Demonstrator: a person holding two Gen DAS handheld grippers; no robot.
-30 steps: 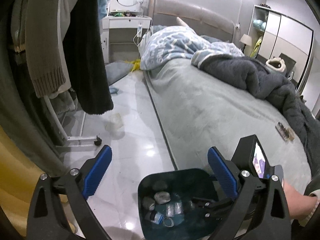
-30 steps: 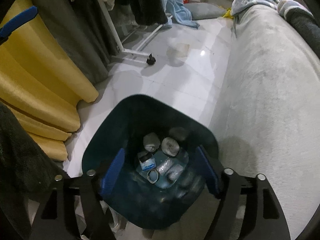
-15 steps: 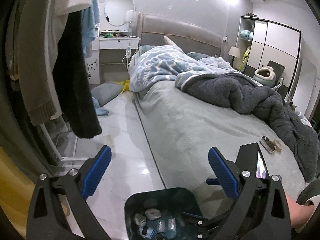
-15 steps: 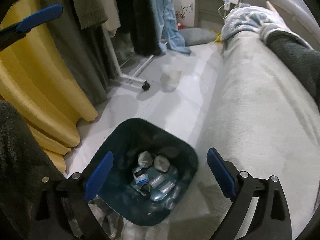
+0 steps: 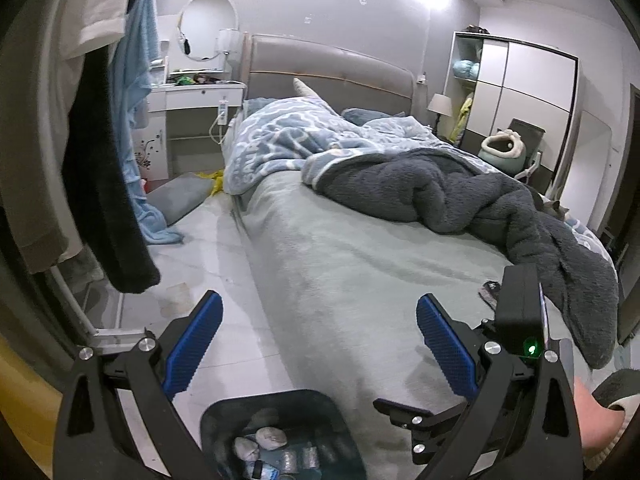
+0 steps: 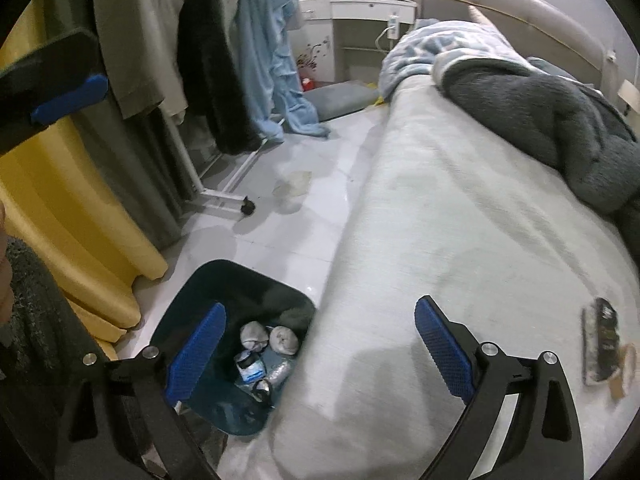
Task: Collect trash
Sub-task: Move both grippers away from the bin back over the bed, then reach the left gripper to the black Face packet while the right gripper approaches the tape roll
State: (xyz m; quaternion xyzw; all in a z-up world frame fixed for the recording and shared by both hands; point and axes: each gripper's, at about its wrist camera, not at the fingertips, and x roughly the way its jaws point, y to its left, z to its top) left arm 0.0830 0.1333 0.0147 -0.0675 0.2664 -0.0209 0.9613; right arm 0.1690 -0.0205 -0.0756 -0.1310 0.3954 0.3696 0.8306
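A: Biggest thing first. What fills the view?

B: The bed (image 5: 360, 280), pale grey-green cover, running from the foreground to a padded headboard. A dark grey blanket (image 5: 460, 196) is heaped across its far right side, with a blue patterned quilt (image 5: 280, 140) bunched near the headboard.

A: Left of the bed?

B: White tiled floor (image 6: 280, 240). Clothes hang on a rack (image 6: 216, 196) along it, a yellow curtain (image 6: 80, 216) hangs nearer the camera, and a white dresser (image 5: 192, 96) stands at the far wall.

A: The bin?

B: Dark blue trash bin (image 6: 248, 280) on the floor, touching the side of the bed, low in both views. Inside: two crumpled grey-white wads (image 6: 268, 336), a small bottle with a blue label (image 6: 248, 368) and clear plastic pieces.

A: Grippers?

B: Left gripper (image 5: 320, 344): blue pads spread wide, nothing between them, held above the bin and the bed edge. Right gripper (image 6: 316, 348): also spread wide and holding nothing, one pad over the bin, the other over the bed.

A: Anything small left out?

B: A flat dark wrapper (image 6: 600, 344) lying on the bed cover, right of the right gripper, apart from its pad. Beside it a tan scrap, too blurred to name. A clear crumpled piece (image 6: 292, 188) lies on the floor near the rack's caster.
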